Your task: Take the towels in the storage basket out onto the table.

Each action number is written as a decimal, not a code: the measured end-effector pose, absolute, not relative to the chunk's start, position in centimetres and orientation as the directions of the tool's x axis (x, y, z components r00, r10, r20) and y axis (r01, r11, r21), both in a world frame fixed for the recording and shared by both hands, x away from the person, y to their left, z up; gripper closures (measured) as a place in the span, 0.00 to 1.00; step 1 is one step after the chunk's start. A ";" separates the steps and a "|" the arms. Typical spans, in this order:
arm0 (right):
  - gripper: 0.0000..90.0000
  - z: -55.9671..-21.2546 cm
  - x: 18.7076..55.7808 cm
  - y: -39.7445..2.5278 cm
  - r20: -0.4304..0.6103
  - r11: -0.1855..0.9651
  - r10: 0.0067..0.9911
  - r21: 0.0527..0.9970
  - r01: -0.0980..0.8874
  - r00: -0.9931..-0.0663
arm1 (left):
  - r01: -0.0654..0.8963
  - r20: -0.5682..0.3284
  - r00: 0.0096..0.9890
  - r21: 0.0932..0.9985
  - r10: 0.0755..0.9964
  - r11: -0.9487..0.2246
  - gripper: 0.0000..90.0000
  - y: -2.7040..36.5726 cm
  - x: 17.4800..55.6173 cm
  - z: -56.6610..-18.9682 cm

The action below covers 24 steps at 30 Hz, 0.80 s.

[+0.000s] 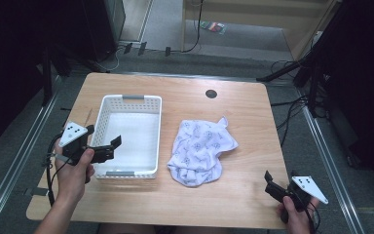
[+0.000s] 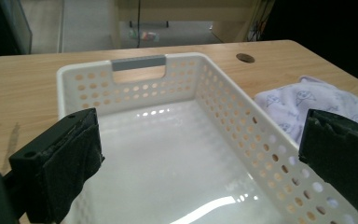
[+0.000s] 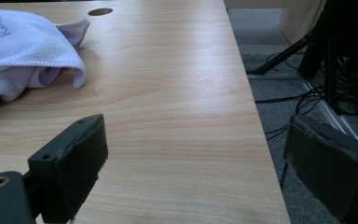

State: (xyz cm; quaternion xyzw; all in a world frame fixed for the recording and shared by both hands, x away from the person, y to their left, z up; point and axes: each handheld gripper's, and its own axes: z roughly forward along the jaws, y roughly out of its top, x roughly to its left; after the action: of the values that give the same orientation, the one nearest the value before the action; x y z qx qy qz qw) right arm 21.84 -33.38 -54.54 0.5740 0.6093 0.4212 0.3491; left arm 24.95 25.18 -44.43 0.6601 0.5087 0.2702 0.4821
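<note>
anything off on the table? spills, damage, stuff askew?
Nothing stands out. The white basket sits flat and empty, with no spill on the table. The patterned cloth lies crumpled beside the basket, not in it. The left gripper and the right gripper are both open and hold nothing.

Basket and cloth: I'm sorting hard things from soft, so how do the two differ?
The basket is rigid white plastic with perforated walls; the cloth is soft, pale lilac with a small print. The basket stands squarely and is empty; the cloth lies crumpled in a heap. Both rest on the table, untouched.
</note>
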 end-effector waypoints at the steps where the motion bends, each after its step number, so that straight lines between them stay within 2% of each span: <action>1: 0.07 -54.5 21.8 -33.4 0.057 -0.013 0.994 0.914 0.405 -0.098 | 0.412 -0.131 0.332 0.911 0.934 -0.019 0.00 25.5 24.8 -44.6; 24: 0.07 -54.6 21.9 -33.4 0.057 -0.016 0.994 0.913 0.407 -0.088 | 0.394 -0.175 0.209 0.915 0.962 0.080 0.00 34.1 21.1 -48.5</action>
State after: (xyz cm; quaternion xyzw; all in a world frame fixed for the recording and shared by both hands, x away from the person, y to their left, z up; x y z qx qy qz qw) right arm 21.91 -33.37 -54.55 0.5768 0.6074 0.4186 0.3509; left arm 21.11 34.15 -48.45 0.6106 0.5554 0.2948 0.4814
